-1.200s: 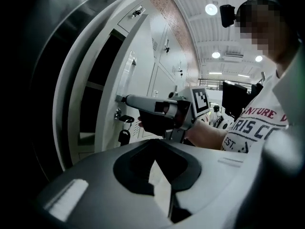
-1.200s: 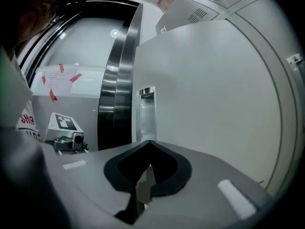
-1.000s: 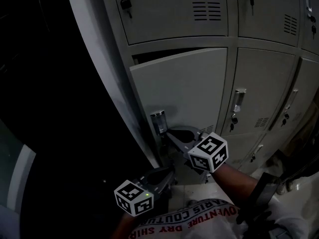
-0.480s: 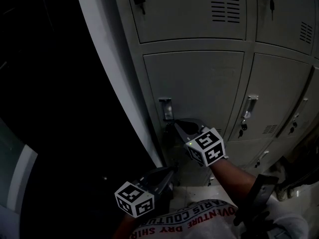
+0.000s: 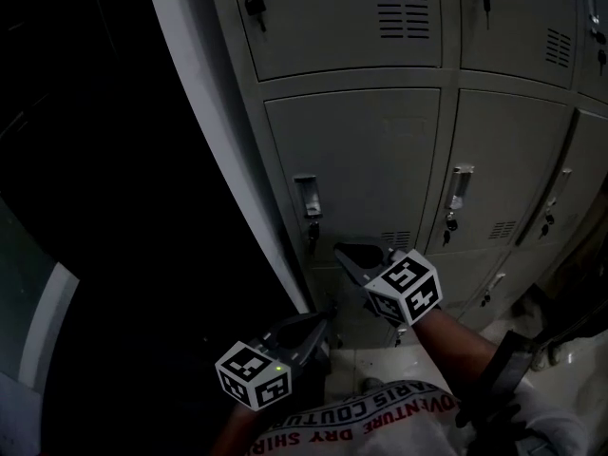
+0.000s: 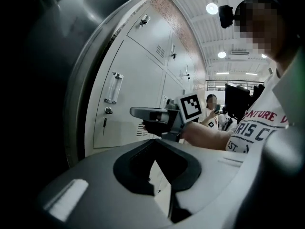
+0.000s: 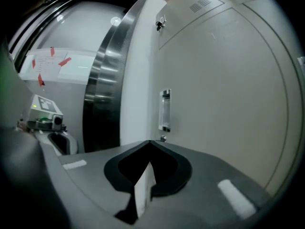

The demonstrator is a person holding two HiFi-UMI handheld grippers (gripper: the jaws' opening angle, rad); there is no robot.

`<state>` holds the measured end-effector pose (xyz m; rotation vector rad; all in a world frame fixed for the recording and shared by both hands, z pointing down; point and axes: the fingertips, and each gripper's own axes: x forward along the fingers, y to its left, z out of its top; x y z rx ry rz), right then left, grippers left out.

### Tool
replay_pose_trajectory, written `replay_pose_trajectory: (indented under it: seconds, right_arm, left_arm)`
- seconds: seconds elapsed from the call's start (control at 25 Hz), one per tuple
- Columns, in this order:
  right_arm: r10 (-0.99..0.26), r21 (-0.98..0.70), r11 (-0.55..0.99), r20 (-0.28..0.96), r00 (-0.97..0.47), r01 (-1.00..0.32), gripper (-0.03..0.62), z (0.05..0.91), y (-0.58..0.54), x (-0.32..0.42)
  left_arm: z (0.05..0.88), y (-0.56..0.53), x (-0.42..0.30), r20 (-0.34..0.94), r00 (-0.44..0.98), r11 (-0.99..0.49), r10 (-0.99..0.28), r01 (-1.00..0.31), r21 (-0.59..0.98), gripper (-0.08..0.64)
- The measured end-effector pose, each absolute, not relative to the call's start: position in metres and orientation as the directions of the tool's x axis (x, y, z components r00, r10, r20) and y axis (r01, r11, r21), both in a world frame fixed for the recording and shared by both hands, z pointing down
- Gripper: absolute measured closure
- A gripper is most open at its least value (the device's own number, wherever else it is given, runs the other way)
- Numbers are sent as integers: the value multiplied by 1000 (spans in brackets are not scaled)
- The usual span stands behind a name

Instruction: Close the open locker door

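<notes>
1. The door [image 5: 366, 160] lies flush in its frame, level with the lockers [image 5: 518, 160] beside it. No gap shows at its edges, so I judge the closing done.
2. All that may be left is a check that it holds (no view shows whether the latch has caught), perhaps with a last press near the handle [image 5: 307, 198].
3. The right tongs [image 5: 344, 253] are together with nothing between them. They hang in front of the door's lower left part, below the handle and pointing up toward it. They are near the door but, as far as I can tell, not touching it.
4. The left tongs [image 5: 318, 323] are likewise together and empty. They are lower and further left, well apart from the door.
</notes>
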<state>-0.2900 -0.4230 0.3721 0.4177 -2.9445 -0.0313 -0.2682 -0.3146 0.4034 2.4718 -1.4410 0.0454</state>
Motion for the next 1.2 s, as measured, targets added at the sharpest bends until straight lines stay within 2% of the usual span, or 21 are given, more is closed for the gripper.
replay_pose_trajectory:
  seconds: [0.12, 0.24, 0.52, 0.76, 1.2]
  right_arm:
    - [-184, 33, 983, 245, -952, -181, 601, 392, -361, -253]
    - [-139, -35, 988, 258, -956, -153, 601, 409, -305, -211]
    - [-197, -135, 962, 261, -945, -238, 601, 432, -234, -116]
    - [-214, -181, 949, 230, -949, -258, 601, 442, -163, -50]
    - [-214, -225, 939, 203, -955, -258, 600, 445, 23, 85]
  left_arm:
    - [406, -293, -252, 145, 544, -511, -827, -833, 212, 555]
    - [422, -272, -229, 142, 588, -552, -796, -803, 227, 555]
    - [435, -215, -157, 150, 689, -658, -709, -723, 212, 555]
    - [439, -153, -109, 137, 679, -642, -721, -729, 237, 555]
    - [445, 23, 37, 180, 692, -661, -699, -722, 207, 555]
